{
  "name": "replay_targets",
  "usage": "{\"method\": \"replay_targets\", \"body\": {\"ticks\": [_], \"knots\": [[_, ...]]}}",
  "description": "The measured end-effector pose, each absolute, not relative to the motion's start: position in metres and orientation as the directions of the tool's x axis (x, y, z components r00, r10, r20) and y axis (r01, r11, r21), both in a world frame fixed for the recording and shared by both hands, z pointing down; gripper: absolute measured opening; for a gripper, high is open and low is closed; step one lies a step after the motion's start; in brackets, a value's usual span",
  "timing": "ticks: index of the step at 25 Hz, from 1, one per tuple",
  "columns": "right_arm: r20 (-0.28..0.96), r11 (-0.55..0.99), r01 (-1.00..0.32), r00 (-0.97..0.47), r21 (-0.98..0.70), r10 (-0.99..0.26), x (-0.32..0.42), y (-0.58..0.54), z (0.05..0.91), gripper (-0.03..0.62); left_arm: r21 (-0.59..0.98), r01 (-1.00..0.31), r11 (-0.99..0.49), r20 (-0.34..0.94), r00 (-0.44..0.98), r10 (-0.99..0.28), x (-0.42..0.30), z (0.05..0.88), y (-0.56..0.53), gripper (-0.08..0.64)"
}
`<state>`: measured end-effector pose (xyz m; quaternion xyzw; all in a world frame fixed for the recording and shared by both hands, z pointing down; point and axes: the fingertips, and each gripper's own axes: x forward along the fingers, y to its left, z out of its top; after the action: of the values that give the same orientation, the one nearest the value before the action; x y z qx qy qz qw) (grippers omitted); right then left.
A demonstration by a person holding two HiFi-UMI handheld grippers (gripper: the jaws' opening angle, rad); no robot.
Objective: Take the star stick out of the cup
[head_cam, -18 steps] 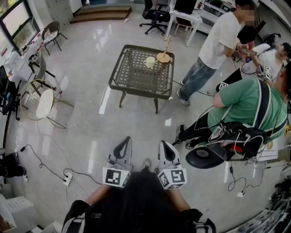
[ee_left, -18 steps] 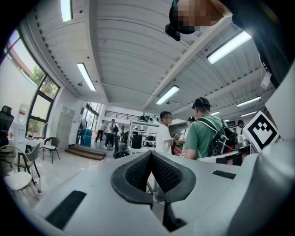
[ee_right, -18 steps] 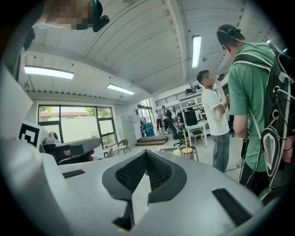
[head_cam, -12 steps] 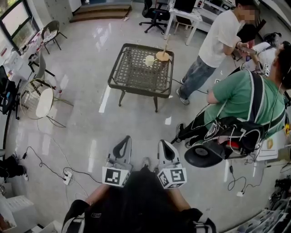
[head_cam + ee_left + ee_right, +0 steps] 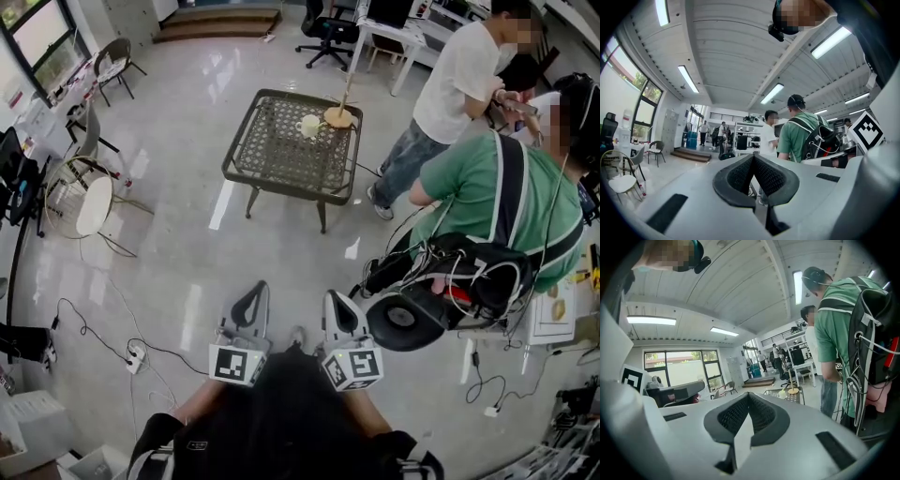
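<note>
A white cup [image 5: 309,125] stands on the far side of a dark lattice table [image 5: 281,159], well ahead of me. Beside it a thin wooden stick [image 5: 347,92] rises from a round tan disc [image 5: 337,117]; I cannot make out a star at this distance. In the right gripper view the cup [image 5: 781,393] and stick [image 5: 790,382] are tiny and far off. My left gripper [image 5: 253,302] and right gripper [image 5: 339,306] are held close to my body, side by side, both pointing forward. Each one's jaws are shut with nothing between them, left gripper [image 5: 753,157], right gripper [image 5: 748,394].
A person in a green shirt [image 5: 487,202] with a backpack bends over at the right, and a person in a white shirt [image 5: 450,84] stands beyond. Cables and a power strip [image 5: 131,356] lie on the floor at the left. Chairs [image 5: 80,202] stand along the left wall.
The person in green has shifted left, closer to my right gripper. Both grippers stay shut in the same place by my body.
</note>
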<state>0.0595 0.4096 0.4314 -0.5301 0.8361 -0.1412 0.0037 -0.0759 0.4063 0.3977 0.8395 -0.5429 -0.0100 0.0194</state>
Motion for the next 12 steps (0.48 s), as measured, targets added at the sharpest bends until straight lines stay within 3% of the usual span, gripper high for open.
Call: {"method": "replay_targets", "body": {"ticks": [12], "knots": [[0.162, 0.432, -0.862, -0.481, -0.264, -0.861, 0.095, 0.367, 0.456, 0.009, 0.031, -0.931, -0.365, 0.087, 0.366, -0.926, -0.052, 0.426, 0.381, 0.014]]}}
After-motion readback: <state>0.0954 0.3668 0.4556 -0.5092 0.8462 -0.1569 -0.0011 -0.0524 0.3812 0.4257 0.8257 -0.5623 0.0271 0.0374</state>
